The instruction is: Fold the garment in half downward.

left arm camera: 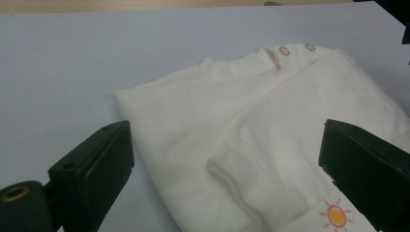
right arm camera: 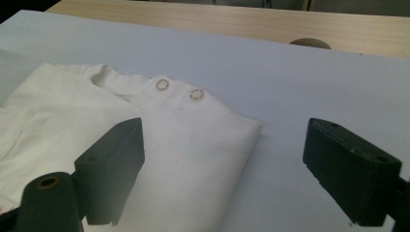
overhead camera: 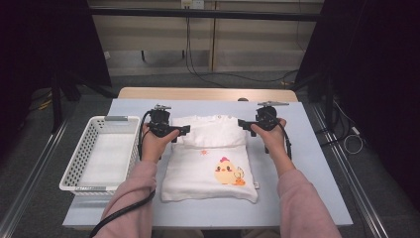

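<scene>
- On the worktop (overhead camera: 307,163), covered with a pale blue sheet, lies a white shirt (overhead camera: 210,158), folded, collar end away from the person, hem end nearest.
- Shirt print — a yellow chick (overhead camera: 228,172) on the near half, a small orange sun (left arm camera: 335,216) above it.
- Two snap buttons (right arm camera: 179,89) sit on the shoulder by the collar, toward the right side of the shirt.
- Left gripper (overhead camera: 171,131): held at the shirt's far left corner, over the folded upper part. Its fingers (left arm camera: 92,169) stand spread wide; cloth lies below and between them, the pads not pressing on it.
- Right gripper (overhead camera: 255,125): held at the shirt's far right corner. Fingers (right arm camera: 113,166) spread wide — one over the cloth, the other over bare sheet just beside the folded edge. Nothing pinched.
- White basket (overhead camera: 81,163) stands to the left of the shirt, near it but apart, with a pale liner on its bottom.
- Bare wood of the worktop shows beyond the sheet's far edge.
</scene>
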The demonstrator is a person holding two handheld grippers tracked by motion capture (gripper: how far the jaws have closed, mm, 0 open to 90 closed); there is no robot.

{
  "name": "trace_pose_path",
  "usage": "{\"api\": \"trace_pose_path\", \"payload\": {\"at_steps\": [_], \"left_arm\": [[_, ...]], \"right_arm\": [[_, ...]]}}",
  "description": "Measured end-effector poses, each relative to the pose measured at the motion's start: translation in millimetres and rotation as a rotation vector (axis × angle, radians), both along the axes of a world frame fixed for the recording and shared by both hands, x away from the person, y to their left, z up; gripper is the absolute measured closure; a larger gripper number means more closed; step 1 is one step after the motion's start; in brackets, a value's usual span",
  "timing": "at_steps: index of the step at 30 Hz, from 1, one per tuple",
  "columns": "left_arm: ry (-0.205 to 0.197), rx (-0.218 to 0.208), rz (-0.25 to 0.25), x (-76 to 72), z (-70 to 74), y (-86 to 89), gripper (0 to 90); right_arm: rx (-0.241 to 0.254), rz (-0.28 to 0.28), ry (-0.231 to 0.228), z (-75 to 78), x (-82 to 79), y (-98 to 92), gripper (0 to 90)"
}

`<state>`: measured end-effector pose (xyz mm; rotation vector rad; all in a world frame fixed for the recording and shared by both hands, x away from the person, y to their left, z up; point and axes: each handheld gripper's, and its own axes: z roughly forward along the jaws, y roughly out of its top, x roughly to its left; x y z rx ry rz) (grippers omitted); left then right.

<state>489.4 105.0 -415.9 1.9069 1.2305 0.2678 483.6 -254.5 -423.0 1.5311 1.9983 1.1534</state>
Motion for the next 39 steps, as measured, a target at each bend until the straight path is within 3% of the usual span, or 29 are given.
{"api": "trace_pose_path", "payload": {"at_steps": [8,10,15,17,19,22,23,24,27,29,30,33,39], "left_arm": [[-0.001,0.000,0.024,15.8,-2.4,-0.1,5.9],[0.005,-0.001,0.031,19.2,-3.9,0.3,5.9],[0.016,0.001,0.042,28.0,-8.4,0.5,6.1],[0.016,0.004,0.043,31.3,-9.5,1.2,6.1],[0.020,0.003,0.045,33.7,-10.9,1.2,6.1],[0.024,0.003,0.046,36.6,-12.4,2.4,6.2],[0.029,0.009,0.044,37.4,-12.9,2.6,6.2],[0.024,0.004,0.048,38.1,-13.3,2.6,6.2],[0.020,0.017,0.048,40.6,-13.6,2.9,6.2],[0.021,0.011,0.050,42.7,-14.4,1.7,6.3],[0.023,0.019,0.049,43.7,-15.0,0.9,6.5],[0.021,0.030,0.054,47.2,-16.0,-0.7,6.5],[0.009,0.029,0.084,56.0,-15.4,-5.3,7.6]], "right_arm": [[-0.014,-0.020,-0.012,-3.2,13.7,-5.3,23.4],[-0.015,-0.028,0.014,-6.1,17.8,-4.8,23.4],[-0.020,-0.015,0.008,-15.3,30.3,4.5,30.8],[-0.016,-0.015,0.028,-20.7,35.5,7.6,30.5],[-0.037,-0.010,0.043,-25.3,41.6,10.7,32.5],[-0.007,-0.018,0.023,-28.5,48.7,14.8,39.2],[-0.036,-0.019,0.013,-30.6,50.9,16.1,38.8],[-0.053,-0.019,0.039,-32.6,53.3,17.5,37.3],[-0.069,-0.004,0.096,-40.3,56.4,20.5,44.6],[-0.123,0.008,0.062,-41.4,56.4,21.7,49.1],[-0.126,0.012,0.070,-40.8,54.9,22.6,56.5],[-0.090,0.064,0.071,-40.5,51.9,21.2,75.7],[-0.057,0.062,0.074,-41.8,48.6,21.6,83.8]]}}
